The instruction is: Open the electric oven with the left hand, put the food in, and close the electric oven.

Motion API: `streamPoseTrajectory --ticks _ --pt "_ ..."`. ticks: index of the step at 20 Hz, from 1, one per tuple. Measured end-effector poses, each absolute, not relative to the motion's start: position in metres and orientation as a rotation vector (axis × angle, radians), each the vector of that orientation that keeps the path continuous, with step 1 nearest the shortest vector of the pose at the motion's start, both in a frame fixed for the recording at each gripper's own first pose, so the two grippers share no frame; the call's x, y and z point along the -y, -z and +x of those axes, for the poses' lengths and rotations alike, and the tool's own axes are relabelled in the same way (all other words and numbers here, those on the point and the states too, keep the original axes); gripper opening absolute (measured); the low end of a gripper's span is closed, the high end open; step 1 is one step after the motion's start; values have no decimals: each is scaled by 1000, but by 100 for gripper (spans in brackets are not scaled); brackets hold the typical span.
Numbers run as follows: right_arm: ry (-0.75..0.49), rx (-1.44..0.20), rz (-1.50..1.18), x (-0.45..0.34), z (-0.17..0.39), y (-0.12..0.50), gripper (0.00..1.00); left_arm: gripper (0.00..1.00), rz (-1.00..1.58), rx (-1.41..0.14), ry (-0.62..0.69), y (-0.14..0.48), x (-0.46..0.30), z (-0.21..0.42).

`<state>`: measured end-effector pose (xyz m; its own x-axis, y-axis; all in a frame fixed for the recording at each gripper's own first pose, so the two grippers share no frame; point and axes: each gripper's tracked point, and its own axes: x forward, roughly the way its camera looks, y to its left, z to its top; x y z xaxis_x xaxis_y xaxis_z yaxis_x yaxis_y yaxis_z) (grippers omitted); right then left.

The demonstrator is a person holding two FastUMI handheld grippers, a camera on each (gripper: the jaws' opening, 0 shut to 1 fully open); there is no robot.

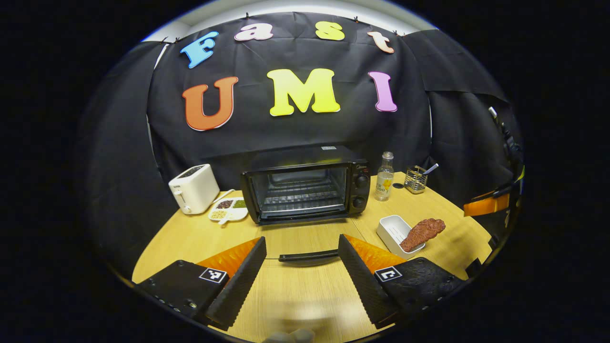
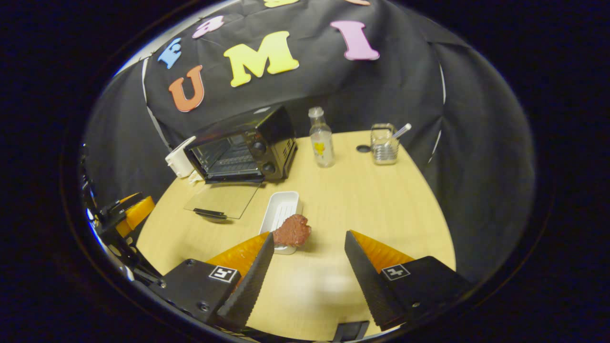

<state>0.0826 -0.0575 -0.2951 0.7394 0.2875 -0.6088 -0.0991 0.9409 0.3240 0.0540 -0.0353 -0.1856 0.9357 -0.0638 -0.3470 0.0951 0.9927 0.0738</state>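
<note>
Oven [image 1: 305,190] straight ahead of left tool [image 1: 301,267], door [image 2: 223,199] already dropped flat on surface [image 1: 310,295], handle [image 1: 308,256] lying between the spread fingers, untouched. Opening judged done; loading and closing left. Rack bare inside. Food [image 2: 291,230] just ahead-left of right tool [image 2: 308,267], resting across end of white tray [image 2: 280,212], not yet gripped. Both tools wide open, holding nothing.

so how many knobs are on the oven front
2, both on the right-hand panel of the oven: upper knob near the top, lower knob directly beneath it. No others visible.
</note>
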Motion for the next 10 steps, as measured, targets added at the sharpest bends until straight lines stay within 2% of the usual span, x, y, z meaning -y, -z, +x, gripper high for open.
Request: streamPoseTrajectory --ticks 1,7,10 --pt "-258 -745 327 51 91 305 94 97 94 -351 50 179 34 49" --pt "-408 -922 551 24 131 348 71 96 54 -371 -118 154 32 22" --pt "-435 -983 691 23 134 353 32 96 29 -398 -171 154 36 11"
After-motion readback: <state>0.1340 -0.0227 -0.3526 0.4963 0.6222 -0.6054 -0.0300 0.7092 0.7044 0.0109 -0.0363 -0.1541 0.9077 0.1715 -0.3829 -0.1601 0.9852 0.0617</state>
